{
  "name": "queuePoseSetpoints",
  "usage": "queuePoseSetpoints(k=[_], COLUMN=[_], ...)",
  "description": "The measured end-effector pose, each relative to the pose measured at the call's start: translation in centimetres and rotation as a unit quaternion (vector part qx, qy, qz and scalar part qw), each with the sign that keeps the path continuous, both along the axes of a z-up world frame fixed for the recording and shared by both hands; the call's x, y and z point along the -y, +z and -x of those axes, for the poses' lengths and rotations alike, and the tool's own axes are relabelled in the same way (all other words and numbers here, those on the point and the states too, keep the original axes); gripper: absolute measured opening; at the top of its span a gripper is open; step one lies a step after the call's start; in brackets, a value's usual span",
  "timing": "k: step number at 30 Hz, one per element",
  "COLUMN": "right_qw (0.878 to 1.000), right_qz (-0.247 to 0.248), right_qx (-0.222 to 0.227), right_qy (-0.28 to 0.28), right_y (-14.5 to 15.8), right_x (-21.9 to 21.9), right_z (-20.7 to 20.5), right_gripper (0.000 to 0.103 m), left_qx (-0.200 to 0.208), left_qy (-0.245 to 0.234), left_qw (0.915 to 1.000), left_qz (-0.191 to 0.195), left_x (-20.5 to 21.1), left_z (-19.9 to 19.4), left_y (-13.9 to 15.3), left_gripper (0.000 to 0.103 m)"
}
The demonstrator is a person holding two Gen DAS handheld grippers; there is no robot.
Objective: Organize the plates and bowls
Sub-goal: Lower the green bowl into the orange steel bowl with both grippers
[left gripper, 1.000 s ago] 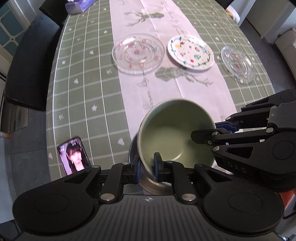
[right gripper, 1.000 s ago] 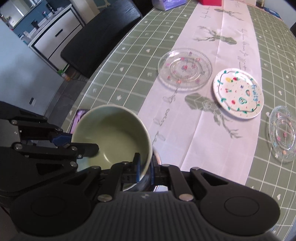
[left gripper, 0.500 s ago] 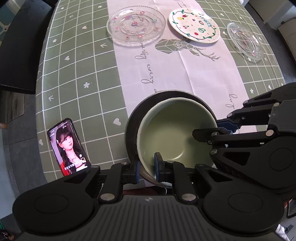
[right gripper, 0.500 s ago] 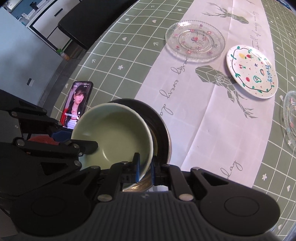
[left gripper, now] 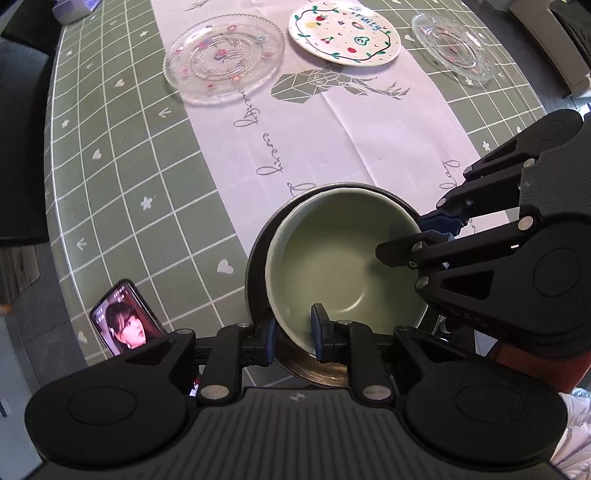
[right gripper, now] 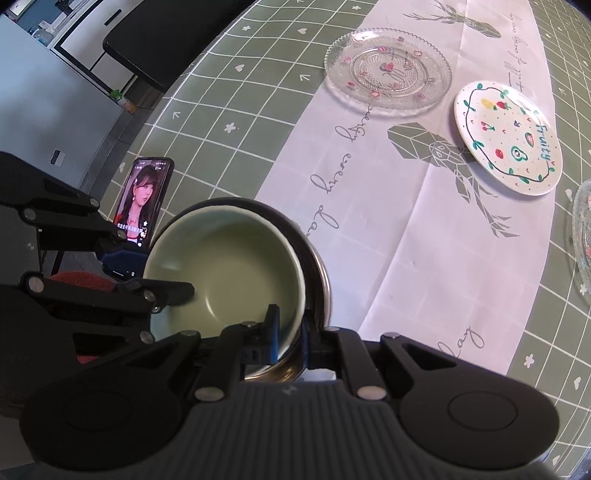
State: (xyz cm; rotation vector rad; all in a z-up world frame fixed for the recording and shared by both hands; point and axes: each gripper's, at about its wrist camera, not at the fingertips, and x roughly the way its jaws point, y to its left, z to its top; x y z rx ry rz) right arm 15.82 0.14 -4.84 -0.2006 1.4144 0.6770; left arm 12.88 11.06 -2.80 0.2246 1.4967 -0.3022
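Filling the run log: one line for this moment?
green bowl nested in metal bowl | left gripper opening, rim between | right gripper shut on rim

Soft, even daylight; sharp focus throughout; strong fisheye bending toward the edges; glare on the desk point(right gripper: 221, 92) near 11 o'clock.

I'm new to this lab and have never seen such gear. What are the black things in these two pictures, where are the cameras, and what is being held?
A person holds a two-finger clamp in each hand; a camera on each looks along its fingers. The left tool straddles the near rim of a green bowl, its jaws opening; the right tool pinches the opposite rim. The bowl sits in a dark metal bowl. On the tablecloth lie two glass plates, a painted plate and a phone.
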Motion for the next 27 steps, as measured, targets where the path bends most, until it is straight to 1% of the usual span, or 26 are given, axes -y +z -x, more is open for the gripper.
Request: queuePoseSetpoints(k=[1, 4, 6, 7, 9, 10, 13, 16, 19, 22, 27], right_qw=[1.000, 1.000, 1.000, 1.000, 1.000, 1.000, 1.000, 1.000, 1.000, 1.000, 1.000], right_qz=[0.000, 0.000, 0.002, 0.003, 0.004, 0.004, 0.010, 0.014, 0.019, 0.020, 0.019], right_qx=[0.000, -0.005, -0.006, -0.005, -0.002, -0.002, 0.001, 0.000, -0.002, -0.003, -0.007], right_qy=[0.000, -0.002, -0.001, -0.001, 0.001, 0.002, 0.008, 0.012, 0.017, 0.015, 0.009], right_y=[0.0, 0.0, 0.0, 0.0, 0.1, 0.2, 0.2, 0.2, 0.0, 0.0, 0.0], right_x=[0.0, 0.0, 0.0, -0.1, -0.2, -0.2, -0.5, -0.8, -1.0, -1.1, -1.0], right_z=[-0.1, -0.2, -0.2, -0.2, -0.3, -0.3, -0.1, -0.2, -0.4, -0.6, -0.9], right_gripper=[0.009, 0.009, 0.009, 0.009, 0.008, 0.008, 0.008, 0.008, 0.008, 0.007, 0.006], left_qx=[-0.003, -0.018, -0.027, -0.036, -0.057, -0.067, -0.080, -0.102, -0.125, -0.131, -0.126], left_qy=[-0.011, -0.026, -0.026, -0.027, -0.029, -0.028, -0.030, -0.046, -0.074, -0.097, -0.138], left_qw=[0.9999, 0.9994, 0.9990, 0.9986, 0.9972, 0.9965, 0.9956, 0.9929, 0.9886, 0.9861, 0.9821], left_qz=[0.003, 0.016, 0.024, 0.028, 0.039, 0.040, 0.039, 0.039, 0.040, 0.033, 0.023], left_x=[0.0, -0.3, -0.5, -0.7, -0.8, -0.8, -0.7, -0.4, -0.1, 0.4, 1.0], left_z=[-0.2, -0.7, -1.1, -1.3, -1.7, -1.8, -2.1, -2.4, -2.6, -2.4, -1.7], left_y=[0.0, 0.0, 0.0, -0.1, -0.1, -0.1, -0.3, -0.2, -0.1, -0.2, -0.1], left_gripper=[0.023, 0.024, 0.025, 0.028, 0.032, 0.032, 0.034, 0.039, 0.048, 0.048, 0.048])
